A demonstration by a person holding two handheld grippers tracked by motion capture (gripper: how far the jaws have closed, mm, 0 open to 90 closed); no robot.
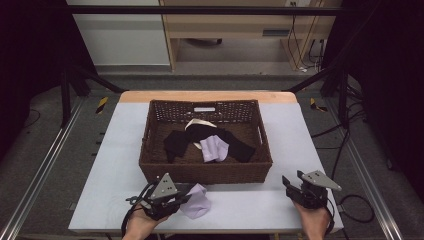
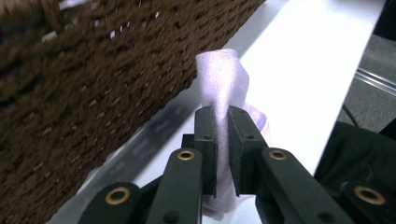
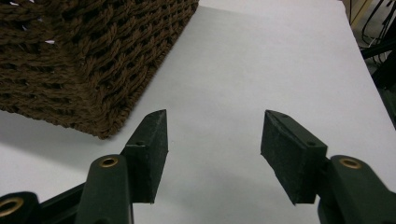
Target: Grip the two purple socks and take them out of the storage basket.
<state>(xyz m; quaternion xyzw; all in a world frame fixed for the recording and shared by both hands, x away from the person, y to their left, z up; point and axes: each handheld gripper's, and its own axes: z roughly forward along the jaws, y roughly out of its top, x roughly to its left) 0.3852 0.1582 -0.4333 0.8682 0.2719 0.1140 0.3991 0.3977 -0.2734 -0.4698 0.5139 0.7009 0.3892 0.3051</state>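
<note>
A brown wicker basket [image 1: 150,165] stands mid-table holding black cloth [image 1: 176,141], a lavender cloth [image 1: 215,148] and a cream piece [image 1: 198,123]. In front of its near wall my left gripper [image 1: 186,199] is shut on another lavender cloth [image 1: 197,206]; in the left gripper view that lavender cloth [image 2: 219,79] stands up between the jaws of the left gripper [image 2: 222,122], beside the basket wall [image 2: 93,84]. My right gripper [image 1: 293,180] sits open at the near right of the table. In its own view the right gripper [image 3: 214,128] has nothing between its jaws, with the basket corner [image 3: 93,60] to the left.
The white table top [image 1: 300,145] has bare strips left and right of the basket and along the near edge. Black frame bars and cables run beside the table on the floor. A wooden desk [image 1: 240,25] stands beyond the far edge.
</note>
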